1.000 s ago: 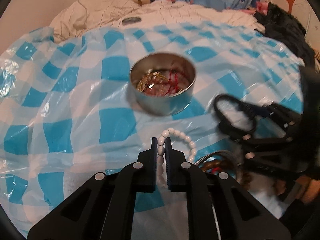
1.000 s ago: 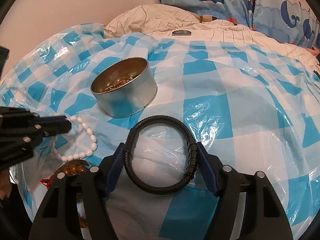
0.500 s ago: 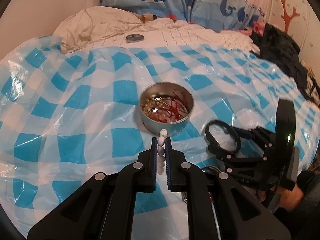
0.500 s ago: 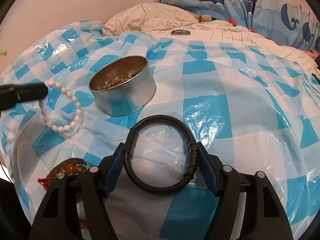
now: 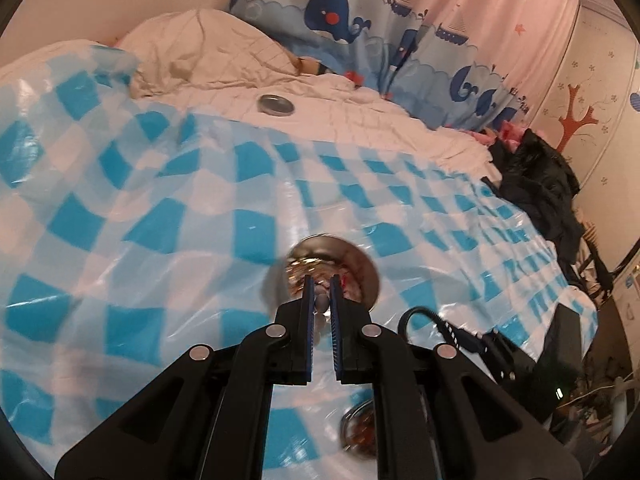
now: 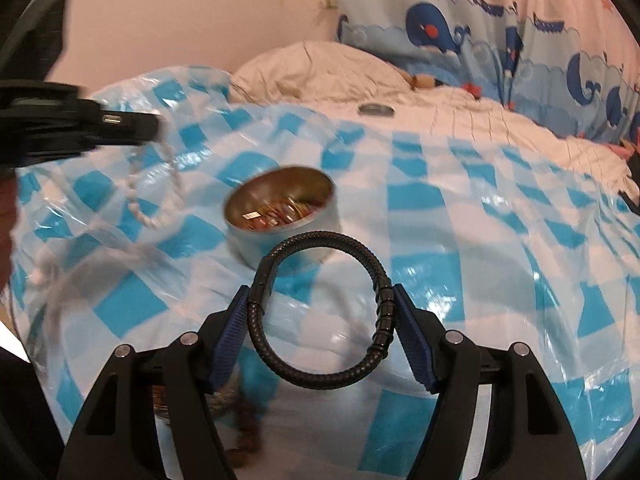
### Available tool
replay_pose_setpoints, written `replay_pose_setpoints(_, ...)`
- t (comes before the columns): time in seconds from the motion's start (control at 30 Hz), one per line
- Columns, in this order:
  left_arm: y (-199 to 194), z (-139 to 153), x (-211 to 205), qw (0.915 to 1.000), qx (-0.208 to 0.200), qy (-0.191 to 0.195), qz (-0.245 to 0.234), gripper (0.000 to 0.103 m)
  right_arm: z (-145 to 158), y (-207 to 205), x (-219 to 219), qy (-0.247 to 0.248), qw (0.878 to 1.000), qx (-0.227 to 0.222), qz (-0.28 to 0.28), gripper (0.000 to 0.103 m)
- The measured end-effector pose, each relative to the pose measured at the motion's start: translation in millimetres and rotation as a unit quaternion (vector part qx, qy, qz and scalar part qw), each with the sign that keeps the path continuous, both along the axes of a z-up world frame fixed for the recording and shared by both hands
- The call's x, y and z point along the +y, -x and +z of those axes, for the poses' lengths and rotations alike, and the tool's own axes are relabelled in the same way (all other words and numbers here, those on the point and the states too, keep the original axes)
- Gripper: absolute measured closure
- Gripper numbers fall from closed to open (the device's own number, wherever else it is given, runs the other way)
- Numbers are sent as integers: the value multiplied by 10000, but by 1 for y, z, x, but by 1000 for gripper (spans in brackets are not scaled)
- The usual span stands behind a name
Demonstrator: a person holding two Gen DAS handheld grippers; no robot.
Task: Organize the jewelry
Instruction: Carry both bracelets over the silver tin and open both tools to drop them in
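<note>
Your right view shows the white bead bracelet (image 6: 154,196) dangling from your clamped left tool (image 5: 321,300), now lifted beside the tin (image 6: 280,216), while your right tool (image 6: 320,316) grips the black braided bracelet (image 6: 320,308), also raised.

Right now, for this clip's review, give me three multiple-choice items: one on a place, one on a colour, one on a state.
1. Where does the small lid lie?
A. on the white bedding
B. inside the tin
C. on the floor

2. What colour is the bracelet in the right gripper?
A. white
B. black
C. red

3. The left gripper is:
A. wide open
B. shut on the white bead bracelet
C. inside the tin

Answers: 1 A, it rests beyond the checked sheet. 2 B, a dark braided ring. 3 B, beads hang from its tips.
</note>
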State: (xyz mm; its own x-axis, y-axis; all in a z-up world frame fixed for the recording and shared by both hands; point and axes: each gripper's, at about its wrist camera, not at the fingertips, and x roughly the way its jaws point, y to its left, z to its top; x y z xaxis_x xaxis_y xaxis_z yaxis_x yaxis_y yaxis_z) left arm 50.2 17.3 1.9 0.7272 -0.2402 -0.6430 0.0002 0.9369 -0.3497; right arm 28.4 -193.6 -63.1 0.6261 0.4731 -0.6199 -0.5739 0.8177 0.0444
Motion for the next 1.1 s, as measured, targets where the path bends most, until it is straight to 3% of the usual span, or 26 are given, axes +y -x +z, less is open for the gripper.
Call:
replay_pose_setpoints(0.13, -28, -9, -16, 9988, -42, 418, -235, 96, 10, 3, 2, -84, 9999, -60, 95, 36)
replay_pose_setpoints(0.33, -59, -30, -22, 9968, 124, 796, -5, 96, 12, -1, 0, -142, 9998, 48, 148, 36)
replay_pose_setpoints(0.4, -68, -40, -22, 9975, 368, 528, 292, 95, 12, -4, -1, -167, 9997, 72, 150, 36)
replay_pose_setpoints(0.47, -72, -47, -22, 9964, 640, 115, 538, 85, 14, -7, 1, -158, 9997, 58, 160, 36)
replay_pose_setpoints(0.5, -71, -47, -20, 9960, 653, 102, 600, 82, 15, -9, 4, -142, 9997, 48, 186, 36)
replay_pose_setpoints(0.57, -65, -41, -14, 9959, 580, 152, 682, 67, 19, -14, 13, -157, 9994, 34, 301, 36)
replay_pose_setpoints(0.67, -52, -28, -10, 9955, 341, -204, 864, 50, 25, -22, 32, -124, 9988, -60, 471, 36)
replay_pose_setpoints(0.77, -41, -21, -4, 9933, 322, -508, 991, 41, 24, -37, 56, -4, 9980, -130, 615, 36)
replay_pose_setpoints(0.93, -28, -26, 4, 9870, 424, -1095, 1096, 36, 7, -66, 83, 265, 9973, 56, 682, 34)
replay_pose_setpoints(1.1, -24, -42, 7, 9791, 624, -1572, 1127, 34, 4, -62, 74, 352, 9978, 54, 559, 33)
